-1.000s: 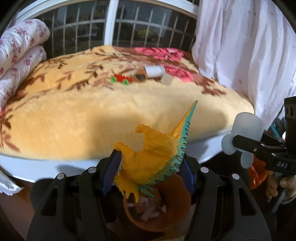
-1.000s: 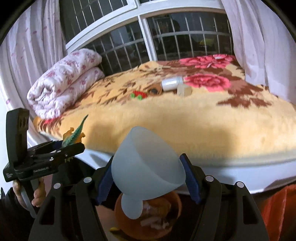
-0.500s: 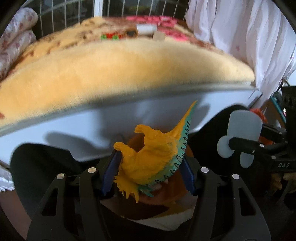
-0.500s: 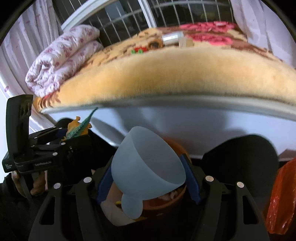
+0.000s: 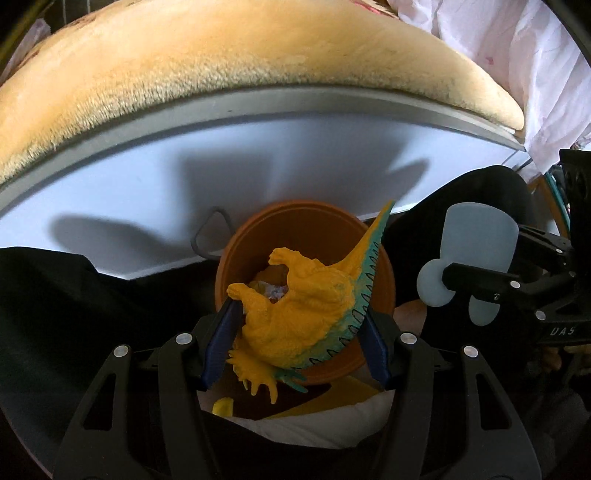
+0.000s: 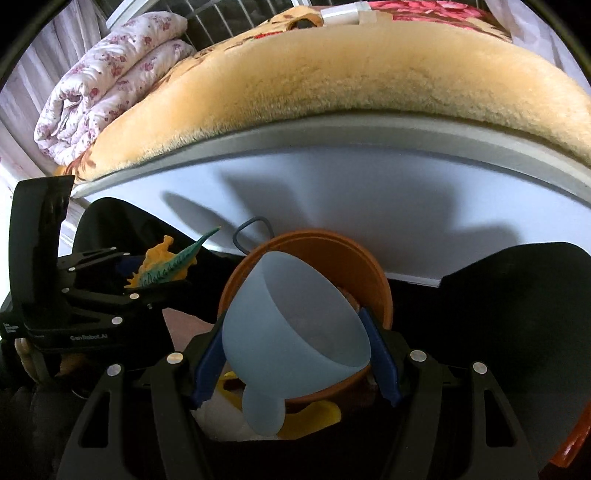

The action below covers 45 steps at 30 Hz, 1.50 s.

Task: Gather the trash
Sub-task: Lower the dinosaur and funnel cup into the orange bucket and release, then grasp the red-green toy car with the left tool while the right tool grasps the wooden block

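My left claw (image 5: 295, 343) pinches the stiff, light toy dinosaur (image 5: 299, 314) at its belly; my right claw (image 6: 295, 354) grips a bendy silicone funnel (image 6: 295, 328) over the orange bin (image 6: 332, 258).

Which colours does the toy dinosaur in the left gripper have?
The toy dinosaur is orange-yellow, with a teal strip and dark marks along its back and tail. The left wrist view shows it best.

Home bedroom, bed (image 6: 369, 192) under plush floral blanket (image 6: 332, 77); rolled quilt (image 6: 107, 77), barred window (image 6: 229, 22), white curtains (image 5: 517, 48)
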Motion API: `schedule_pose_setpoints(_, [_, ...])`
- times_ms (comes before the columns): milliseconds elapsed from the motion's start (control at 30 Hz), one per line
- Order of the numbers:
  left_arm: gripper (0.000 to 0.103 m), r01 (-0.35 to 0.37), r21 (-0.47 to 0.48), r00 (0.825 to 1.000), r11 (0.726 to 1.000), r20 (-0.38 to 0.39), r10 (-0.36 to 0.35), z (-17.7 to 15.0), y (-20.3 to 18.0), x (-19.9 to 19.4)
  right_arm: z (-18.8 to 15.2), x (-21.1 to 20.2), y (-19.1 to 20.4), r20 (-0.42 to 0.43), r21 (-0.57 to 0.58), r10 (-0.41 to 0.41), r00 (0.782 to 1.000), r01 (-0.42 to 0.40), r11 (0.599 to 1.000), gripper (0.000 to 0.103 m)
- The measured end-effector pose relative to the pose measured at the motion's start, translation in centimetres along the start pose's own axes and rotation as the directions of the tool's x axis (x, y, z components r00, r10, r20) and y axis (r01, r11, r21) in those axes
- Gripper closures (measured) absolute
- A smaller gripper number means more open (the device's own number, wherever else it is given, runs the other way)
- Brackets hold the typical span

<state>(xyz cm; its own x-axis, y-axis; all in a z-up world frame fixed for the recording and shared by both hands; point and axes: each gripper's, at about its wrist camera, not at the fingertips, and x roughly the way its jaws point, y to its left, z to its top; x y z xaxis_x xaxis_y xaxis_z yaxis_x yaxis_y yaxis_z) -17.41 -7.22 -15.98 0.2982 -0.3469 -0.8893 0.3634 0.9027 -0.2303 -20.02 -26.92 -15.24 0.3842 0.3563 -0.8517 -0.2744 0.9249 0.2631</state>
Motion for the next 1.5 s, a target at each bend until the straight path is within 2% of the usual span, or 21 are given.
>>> schedule_pose_setpoints(133, [0.043,0.007,-0.01,1.0,1.0,-0.021,-0.007,0.2,0.0,0.7,0.1,0.6,0.0,-0.019,-0.005,0.006,1.0,-0.006,1.0,0.035])
schedule_pose_setpoints(200, [0.019,0.022,-0.016,0.999,1.0,-0.042,-0.022,0.6,0.2,0.9,0.2,1.1,0.0,-0.037,-0.019,0.004,0.999,-0.005,1.0,0.029])
schedule_pose_setpoints(233, [0.018,0.009,-0.022,0.999,1.0,-0.04,-0.009,0.6,0.4,0.9,0.4,1.4,0.2,-0.04,-0.02,-0.005,0.999,0.004,1.0,0.023])
schedule_pose_setpoints(467, [0.018,-0.025,-0.025,0.999,0.999,-0.029,0.025,0.6,0.6,0.3,0.7,0.4,-0.3,-0.003,-0.019,-0.03,1.0,0.03,0.999,0.022])
schedule_pose_setpoints(800, [0.018,-0.129,0.034,0.989,0.991,0.074,0.126,0.9,-0.7,-2.5,1.0,-2.9,0.1,0.089,-0.026,-0.065,0.994,0.068,0.997,0.017])
schedule_pose_setpoints(900, [0.018,-0.179,0.058,0.976,0.982,0.133,0.17,1.2,-1.6,-4.0,1.9,-4.8,0.7,0.148,-0.049,-0.085,0.985,0.093,0.994,0.017])
schedule_pose_setpoints(1100, [0.016,-0.278,0.085,0.934,0.957,0.257,0.248,3.3,-2.8,-6.9,5.1,-7.7,0.5,0.269,-0.078,-0.113,0.956,0.139,0.987,0.01])
schedule_pose_setpoints(1267, [0.012,-0.312,0.042,0.896,0.949,0.346,0.279,8.3,-2.3,-9.2,10.5,-8.0,-0.7,0.319,-0.09,-0.137,0.938,0.174,0.981,0.009])
schedule_pose_setpoints(1400, [0.012,-0.376,0.024,0.864,0.926,0.371,0.341,13.3,-1.8,-9.0,15.7,-7.2,-2.6,0.328,-0.081,-0.161,0.931,0.198,0.977,0.009])
schedule_pose_setpoints(1500, [0.012,-0.389,-0.001,0.854,0.921,0.375,0.361,16.9,-0.9,-8.5,19.4,-6.1,-3.9,0.324,-0.073,-0.167,0.931,0.201,0.977,0.009])
